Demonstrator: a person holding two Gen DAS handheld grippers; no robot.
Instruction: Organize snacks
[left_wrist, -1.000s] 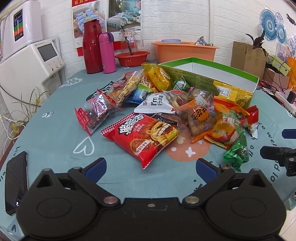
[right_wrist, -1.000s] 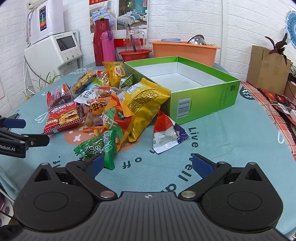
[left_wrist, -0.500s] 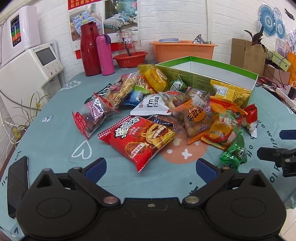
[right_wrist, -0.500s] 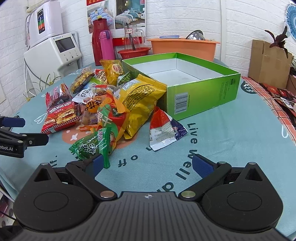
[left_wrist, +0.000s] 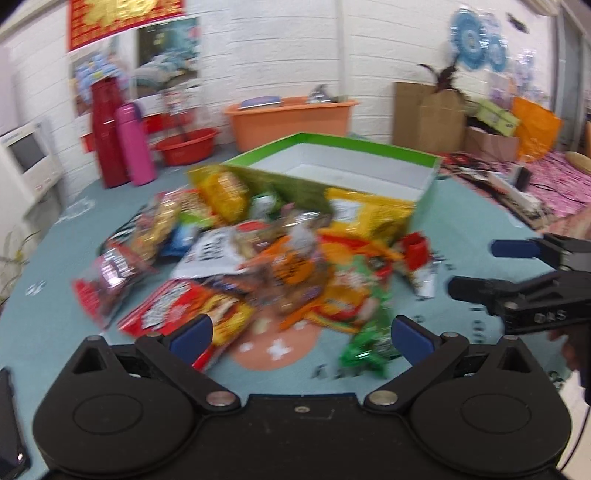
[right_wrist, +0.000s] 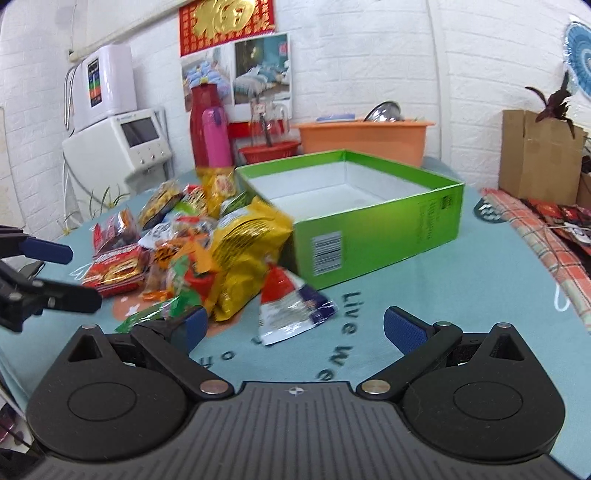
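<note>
- My left tongs (left_wrist: 301, 334) are spread wide and hold nothing; they hang low over the near edge of the tabletop (left_wrist: 55, 258), facing the snacks (left_wrist: 258, 258).
- My right tongs (right_wrist: 293, 326) are spread too, also bare, with the red-white-blue packet (right_wrist: 291, 306) lying just past them.
- The snacks lie in a loose heap on the tabletop, left of the green box (right_wrist: 369, 236) and leaning on its wall. The box looks bare inside.
- I judge these packets light, puffy and crinkly, with slick film that may slide under the pads. The contents could crush, so I'd pinch gently.
- The best hold looks like a flat sealed edge or corner, not the bulging middle.
- The big yellow bag (right_wrist: 247, 254) is plump and rests against the box's near corner. The red bag (left_wrist: 184, 314) lies flat nearest my left tongs, and a small green pack (left_wrist: 369, 343) lies to its right.
- The left view is blurred, so labels are unreadable.
</note>
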